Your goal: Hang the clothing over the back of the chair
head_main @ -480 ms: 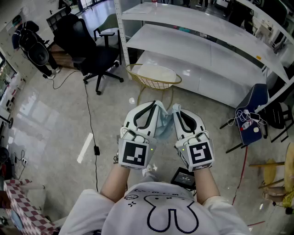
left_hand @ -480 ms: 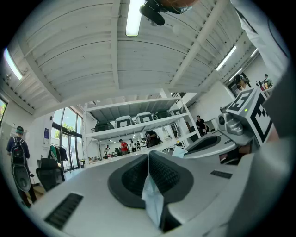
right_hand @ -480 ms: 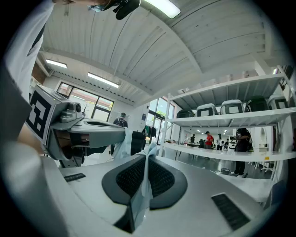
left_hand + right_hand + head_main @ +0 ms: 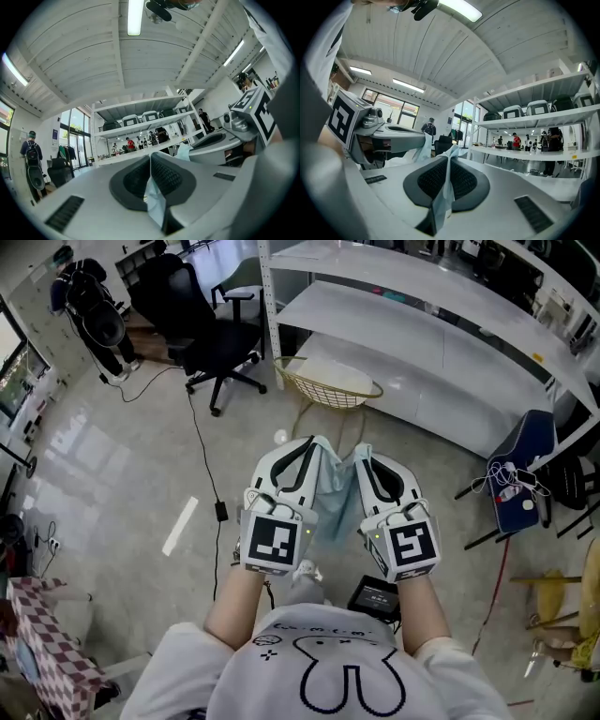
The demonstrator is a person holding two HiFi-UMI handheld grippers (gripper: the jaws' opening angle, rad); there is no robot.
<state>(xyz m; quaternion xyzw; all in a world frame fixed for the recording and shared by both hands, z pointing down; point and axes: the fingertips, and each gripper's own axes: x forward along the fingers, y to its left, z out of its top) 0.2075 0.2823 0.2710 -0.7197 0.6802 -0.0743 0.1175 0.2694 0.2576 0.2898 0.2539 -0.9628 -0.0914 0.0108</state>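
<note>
Pale blue cloth (image 4: 330,495) held up over the floor, before the person | left claw (image 4: 312,444) clamped on it | right claw (image 4: 362,452) clamped on it | chair (image 4: 202,334) well apart, now nearer view's centre | hanging not begun

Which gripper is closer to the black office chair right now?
Left. The black office chair stands ahead and leftward of the left gripper; the right gripper is beside it, farther over.

white tee (image 4: 234,671) (bunny outline); white left tool (image 4: 314,441), right tool (image 4: 363,451)
</note>
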